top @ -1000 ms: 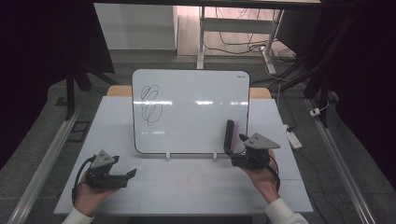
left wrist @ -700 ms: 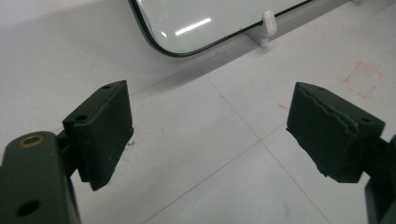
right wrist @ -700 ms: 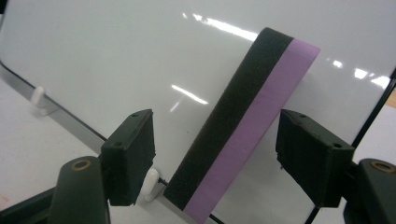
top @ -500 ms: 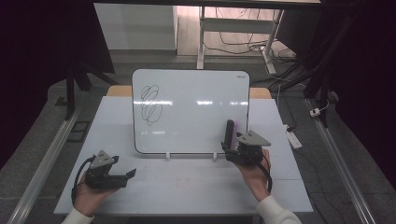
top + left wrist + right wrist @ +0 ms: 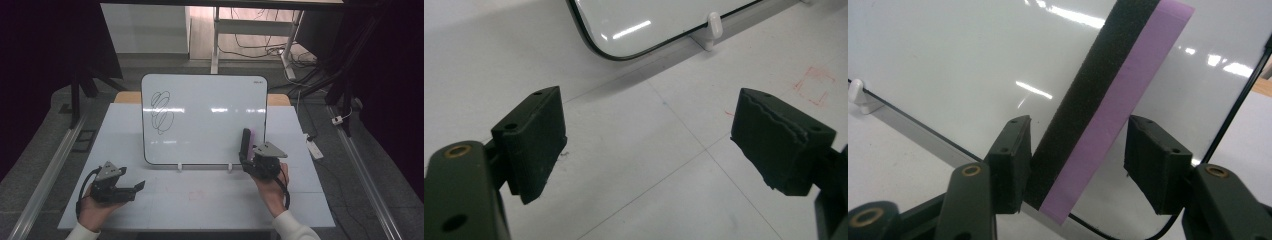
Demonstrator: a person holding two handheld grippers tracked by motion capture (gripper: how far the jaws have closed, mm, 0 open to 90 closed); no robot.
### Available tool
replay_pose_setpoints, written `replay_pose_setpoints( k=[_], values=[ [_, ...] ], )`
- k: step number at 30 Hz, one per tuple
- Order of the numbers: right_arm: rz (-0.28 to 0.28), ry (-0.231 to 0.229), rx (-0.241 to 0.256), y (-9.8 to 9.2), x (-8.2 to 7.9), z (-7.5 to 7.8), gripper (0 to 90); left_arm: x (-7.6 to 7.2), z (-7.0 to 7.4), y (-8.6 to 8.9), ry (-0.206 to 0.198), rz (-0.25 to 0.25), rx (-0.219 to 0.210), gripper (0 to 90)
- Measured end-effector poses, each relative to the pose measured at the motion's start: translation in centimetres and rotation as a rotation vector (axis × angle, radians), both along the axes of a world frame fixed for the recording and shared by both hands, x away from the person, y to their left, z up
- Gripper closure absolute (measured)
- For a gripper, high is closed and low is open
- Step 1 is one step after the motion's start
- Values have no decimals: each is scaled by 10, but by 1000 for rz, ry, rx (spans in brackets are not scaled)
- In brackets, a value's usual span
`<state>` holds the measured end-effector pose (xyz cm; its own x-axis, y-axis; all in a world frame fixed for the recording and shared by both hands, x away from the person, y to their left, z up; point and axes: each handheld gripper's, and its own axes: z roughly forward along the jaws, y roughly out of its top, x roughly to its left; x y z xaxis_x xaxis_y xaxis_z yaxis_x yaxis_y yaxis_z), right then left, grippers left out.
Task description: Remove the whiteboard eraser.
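Note:
A whiteboard [image 5: 205,120] stands upright on the white table [image 5: 300,200], with a black scribble [image 5: 162,112] at its upper left. My right gripper [image 5: 245,156] is shut on an eraser [image 5: 246,142] with a black felt side and a purple side, held on end just in front of the board's lower right part. In the right gripper view the eraser [image 5: 1108,100] runs diagonally between the jaws of the right gripper [image 5: 1075,145], felt side toward the whiteboard [image 5: 948,60]. My left gripper [image 5: 135,188] rests open near the table's front left; between the jaws of the left gripper [image 5: 649,135] there is only bare table.
Two small white feet [image 5: 180,166] hold the board's lower edge. Faint red marks [image 5: 197,194] lie on the table in front of the board. Beyond the table are a floor with cables [image 5: 260,47] and metal rails at both sides.
My right hand has shifted a little to the left, closer to the board, with the eraser still in its jaws. The left gripper has not moved.

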<state>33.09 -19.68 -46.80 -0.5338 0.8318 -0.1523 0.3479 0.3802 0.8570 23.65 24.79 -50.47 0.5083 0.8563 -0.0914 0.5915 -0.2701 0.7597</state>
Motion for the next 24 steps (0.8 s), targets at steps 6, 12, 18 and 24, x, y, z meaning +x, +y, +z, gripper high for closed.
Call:
replay_pose_setpoints(
  k=[6, 12, 18, 24],
  values=[
    [-21, 6, -6, 1, -1, 0, 504, 0, 0, 1, 0, 3, -1, 149],
    [-44, -8, -14, 1, -4, 1, 618, 0, -1, 2, 1, 3, -3, 149],
    [-41, -37, -6, -6, -6, 6, 673, 0, -1, 3, 3, 4, -3, 150],
    [6, -92, -5, -8, -14, 17, 680, 0, -1, 2, 3, 5, -5, 150]
  ],
)
